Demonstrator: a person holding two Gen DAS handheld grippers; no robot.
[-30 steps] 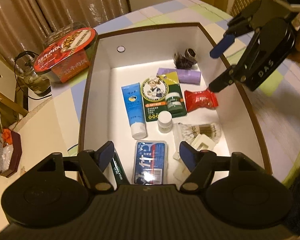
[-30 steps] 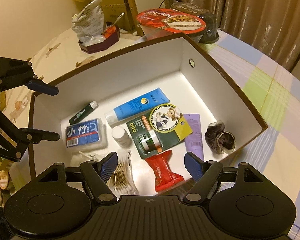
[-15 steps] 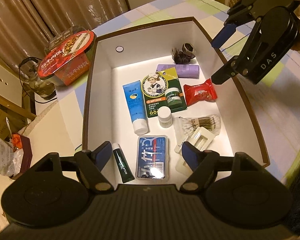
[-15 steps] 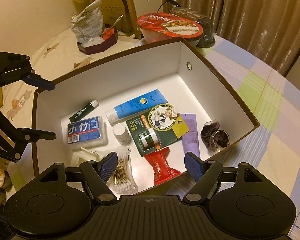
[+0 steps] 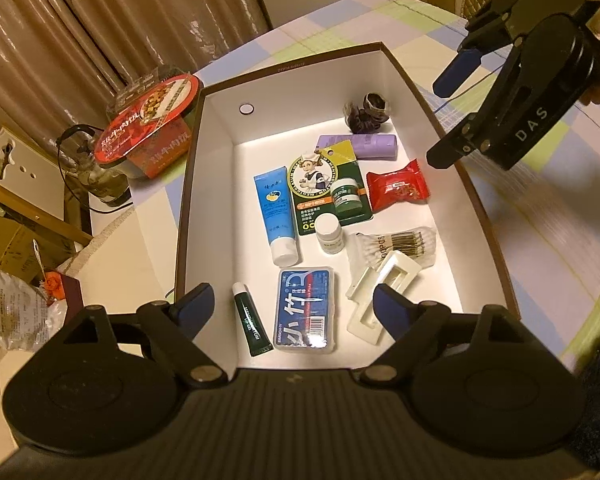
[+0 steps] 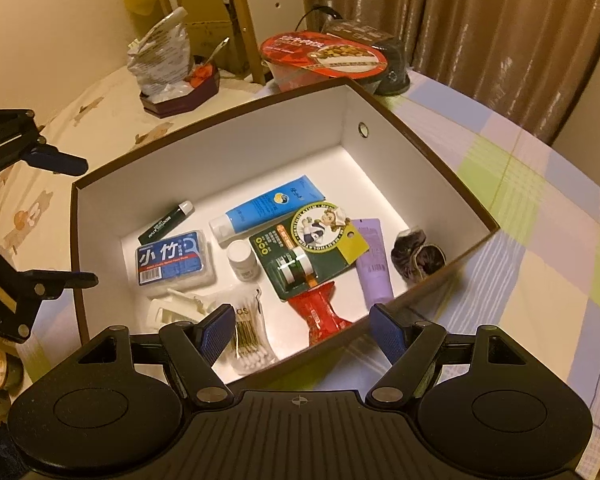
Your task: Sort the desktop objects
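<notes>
Now both grippers hang with fingers apart and nothing between them, above a filled white box (image 5: 210,184).

Left gripper (image 5: 290,306) sits over the near end of the box, above the blue floss case (image 5: 305,308), the small green tube (image 5: 252,324) and a white plastic clip (image 5: 384,280). Right gripper (image 6: 300,330) is at the box's right edge, over the red candy packet (image 6: 320,310) and cotton swabs (image 6: 250,336). Farther in lie a blue tube (image 5: 276,212), green carded jar (image 5: 328,188), white bottle (image 5: 329,234), purple tube (image 5: 364,146) and dark scrunchie (image 5: 366,112). A red-lidded noodle bowl (image 5: 148,120) stands outside on the checked tablecloth (image 6: 540,240).
</notes>
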